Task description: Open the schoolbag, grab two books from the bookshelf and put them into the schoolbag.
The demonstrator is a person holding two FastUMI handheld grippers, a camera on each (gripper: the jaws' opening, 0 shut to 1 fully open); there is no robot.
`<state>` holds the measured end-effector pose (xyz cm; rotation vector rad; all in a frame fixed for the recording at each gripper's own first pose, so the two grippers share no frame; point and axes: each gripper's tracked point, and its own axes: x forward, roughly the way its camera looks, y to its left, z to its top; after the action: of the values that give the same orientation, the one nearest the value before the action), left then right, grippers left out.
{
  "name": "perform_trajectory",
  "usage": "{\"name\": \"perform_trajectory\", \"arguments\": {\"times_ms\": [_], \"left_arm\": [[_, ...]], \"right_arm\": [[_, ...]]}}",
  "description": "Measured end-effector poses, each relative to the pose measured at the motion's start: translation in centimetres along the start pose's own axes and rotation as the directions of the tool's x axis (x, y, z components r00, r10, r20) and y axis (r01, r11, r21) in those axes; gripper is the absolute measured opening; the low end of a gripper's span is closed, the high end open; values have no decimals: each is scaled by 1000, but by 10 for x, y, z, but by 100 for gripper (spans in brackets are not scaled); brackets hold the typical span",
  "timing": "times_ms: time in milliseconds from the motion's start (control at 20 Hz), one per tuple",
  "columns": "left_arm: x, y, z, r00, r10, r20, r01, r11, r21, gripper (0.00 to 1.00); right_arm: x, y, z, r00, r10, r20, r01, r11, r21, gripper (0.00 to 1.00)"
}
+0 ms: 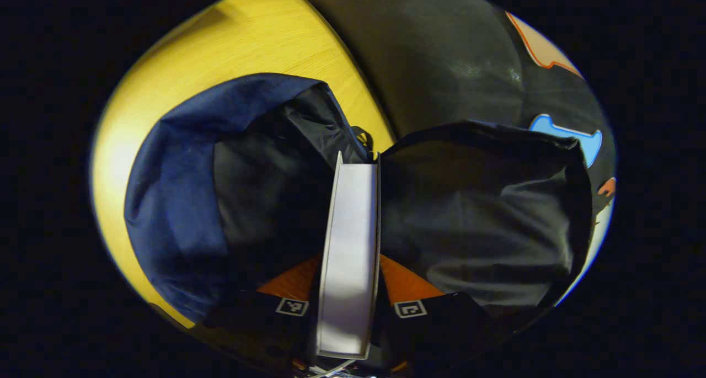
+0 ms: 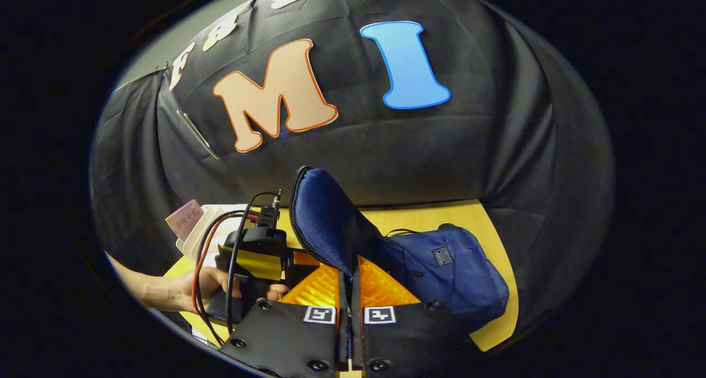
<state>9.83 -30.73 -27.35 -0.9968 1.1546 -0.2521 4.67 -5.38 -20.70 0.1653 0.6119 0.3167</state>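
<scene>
A: Fig. legend, left gripper view. What sits centre frame?

B: A book (image 1: 349, 256), spine edge-on, running from bottom centre up to mid-frame. The left gripper (image 1: 348, 306) is clamped on it, one finger on each cover. The book's far end is inside the mouth of the schoolbag (image 1: 182, 201); blue outer fabric at left, dark lining on both sides of the book. Wooden table (image 1: 248, 36) in the upper left.

A: And the right gripper view?

B: The right gripper (image 2: 349, 312), bottom centre, has its fingers drawn together on the bag's flap (image 2: 325, 223), pinching the zip-edged fabric and lifting it upright. Rest of the bag slumps right of centre on the table. At lower left, a hand (image 2: 212, 289) holds the left gripper's body, w/ cables looping above it. Behind that, mid-left, more books (image 2: 193, 223) stand on the bookshelf; shelf itself too hidden to make out.

A: Step in hand?

B: Judged as loading a book into the opened bag. Whether it's the 1st or 2nd, can't tell; no other book visible inside.

A: Next move calls for?

B: Prob. pushing the book deeper, then letting go once it rests on the lining, while the right side keeps the flap up. Risk: book corner snagging the zip edge.
</scene>
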Motion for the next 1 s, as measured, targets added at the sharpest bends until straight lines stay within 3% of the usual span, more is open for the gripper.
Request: {"name": "perform_trajectory", "arguments": {"times_ms": [100, 150, 200, 250, 300, 400, 450, 550, 600, 700, 850, 1000], "left_arm": [[0, 15, 11, 996, 73, 57, -76, 996, 49, 70], [-4, 22, 17, 991, 113, 76, -119, 989, 84, 78], [-9, 30, 20, 983, 167, 82, -177, 974, 138, 76], [-18, 41, 21, 973, 215, 83, -227, 952, 204, 81], [-26, 47, 31, 962, 235, 138, -264, 929, 258, 100], [-32, 44, 45, 948, 225, 224, -293, 890, 349, 95], [-37, 43, 46, 948, 223, 228, -298, 873, 386, 100], [-41, 43, 47, 947, 204, 247, -298, 846, 443, 91], [-47, 40, 50, 947, 188, 261, -294, 837, 462, 96], [-61, 30, 58, 944, 133, 301, -276, 820, 502, 96], [-96, 15, 73, 932, 60, 357, -279, 749, 601, 95], [-162, -17, 91, 911, -40, 411, -270, 696, 666, 95]], "right_arm": [[0, 0, -1, 1000, -5, -6, 5, 1000, 6, 5], [1, 0, -2, 1000, -9, -7, 9, 1000, 3, 5], [1, 0, -2, 1000, -12, -8, 12, 1000, 0, 5], [1, 0, -3, 1000, -15, -10, 15, 1000, -3, 5], [2, 0, -4, 1000, -19, -14, 19, 1000, -7, 5], [1, 0, -4, 999, -31, -14, 31, 999, -8, 5], [0, -1, -4, 999, -38, -12, 38, 999, -5, 5], [0, 0, -7, 999, -46, -15, 46, 999, 1, 5], [0, 1, -7, 999, -50, -16, 50, 999, 1, 5], [-1, 1, -8, 998, -58, -16, 58, 998, 1, 1], [-3, 0, -9, 997, -71, -16, 71, 997, 10, 5], [-3, -1, -7, 996, -88, -14, 88, 996, 13, 5]]}}
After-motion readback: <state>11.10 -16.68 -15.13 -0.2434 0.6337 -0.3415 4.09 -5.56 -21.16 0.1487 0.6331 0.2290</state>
